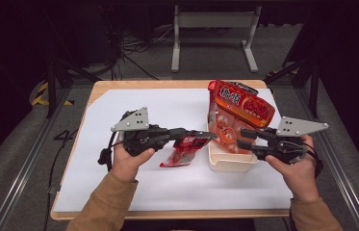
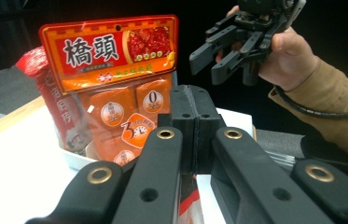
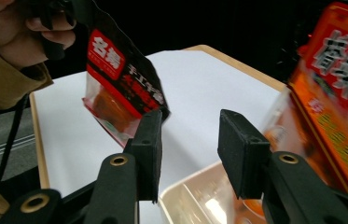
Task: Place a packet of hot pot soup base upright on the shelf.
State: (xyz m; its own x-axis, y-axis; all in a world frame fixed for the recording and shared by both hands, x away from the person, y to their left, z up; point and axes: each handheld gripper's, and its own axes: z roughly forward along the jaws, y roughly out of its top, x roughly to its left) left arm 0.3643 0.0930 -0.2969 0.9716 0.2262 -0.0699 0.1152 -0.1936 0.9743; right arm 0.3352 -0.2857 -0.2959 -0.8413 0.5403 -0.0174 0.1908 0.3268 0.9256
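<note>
Crinkly foil pouch [image 1: 185, 147] (dark, glossy) hangs clenched in left claw [image 1: 210, 136]; right claw [image 1: 241, 138] gapes empty.

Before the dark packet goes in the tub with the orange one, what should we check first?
1. Left gripper fingers shut on the dark red-and-black packet: ok.
2. Packet lifted off the white sheet: ok.
3. Right gripper fingers open, holding nothing: ok.
4. Orange packet standing upright in the cream tub: ok.
5. Room left in the tub for another packet: cannot tell.
</note>
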